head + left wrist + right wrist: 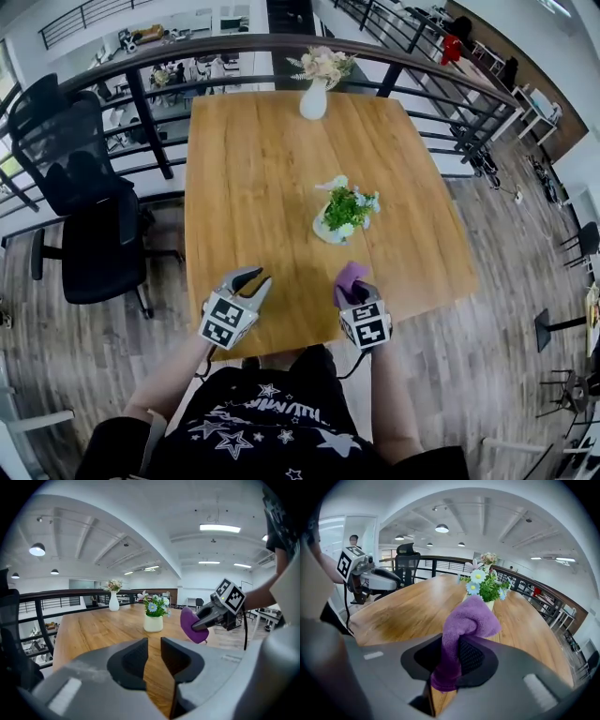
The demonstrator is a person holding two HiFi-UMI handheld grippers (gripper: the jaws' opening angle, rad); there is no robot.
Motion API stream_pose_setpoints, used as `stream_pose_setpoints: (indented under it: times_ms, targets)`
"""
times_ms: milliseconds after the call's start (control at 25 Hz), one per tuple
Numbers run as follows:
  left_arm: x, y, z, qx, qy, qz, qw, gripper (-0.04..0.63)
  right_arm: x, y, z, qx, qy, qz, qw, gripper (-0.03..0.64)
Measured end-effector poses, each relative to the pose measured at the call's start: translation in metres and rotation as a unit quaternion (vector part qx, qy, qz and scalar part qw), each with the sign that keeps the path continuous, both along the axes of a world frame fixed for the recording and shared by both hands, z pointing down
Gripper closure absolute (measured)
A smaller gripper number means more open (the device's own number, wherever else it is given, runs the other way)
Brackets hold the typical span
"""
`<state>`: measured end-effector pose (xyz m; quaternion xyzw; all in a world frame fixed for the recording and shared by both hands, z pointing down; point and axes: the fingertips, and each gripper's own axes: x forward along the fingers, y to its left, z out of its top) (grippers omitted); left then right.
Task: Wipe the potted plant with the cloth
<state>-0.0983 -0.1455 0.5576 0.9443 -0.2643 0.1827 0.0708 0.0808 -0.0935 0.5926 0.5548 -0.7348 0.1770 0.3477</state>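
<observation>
The potted plant [344, 214], green with small blue and white flowers in a white pot, stands right of the middle of the wooden table [253, 178]. My right gripper [354, 286] hovers over the table's near edge, just short of the plant, and is shut on a purple cloth [350, 277]. In the right gripper view the cloth [466, 620] bunches up between the jaws in front of the plant [487, 590]. My left gripper [253, 281] hangs to the left by the near edge. Its jaws stand a narrow gap apart with nothing between them [154, 656]. The left gripper view shows the plant [153, 613] and the cloth [192, 626].
A white vase of pale flowers [314, 94] stands at the table's far edge. A black office chair [80, 206] sits left of the table. A dark railing [141, 52] curves behind the table, with a lower floor beyond it.
</observation>
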Motion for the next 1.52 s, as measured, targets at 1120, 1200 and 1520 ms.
stream_pose_setpoints:
  times_ms: [1120,1200,1520]
  targets:
    - [0.002,0.111,-0.011,-0.003,0.012,0.059,0.9982,0.593,-0.030,0.170,-0.029,0.053,-0.035,0.091,0.994,0.532]
    - [-0.004,0.122,-0.014,-0.006,0.015,0.049,0.9987,0.593,-0.034,0.187,-0.030,0.052,-0.037,0.092,0.994,0.532]
    - [-0.028,0.180,-0.023,-0.008,0.015,0.036,0.9992,0.594,-0.060,0.244,-0.029,0.053,-0.048,0.080,0.994,0.532]
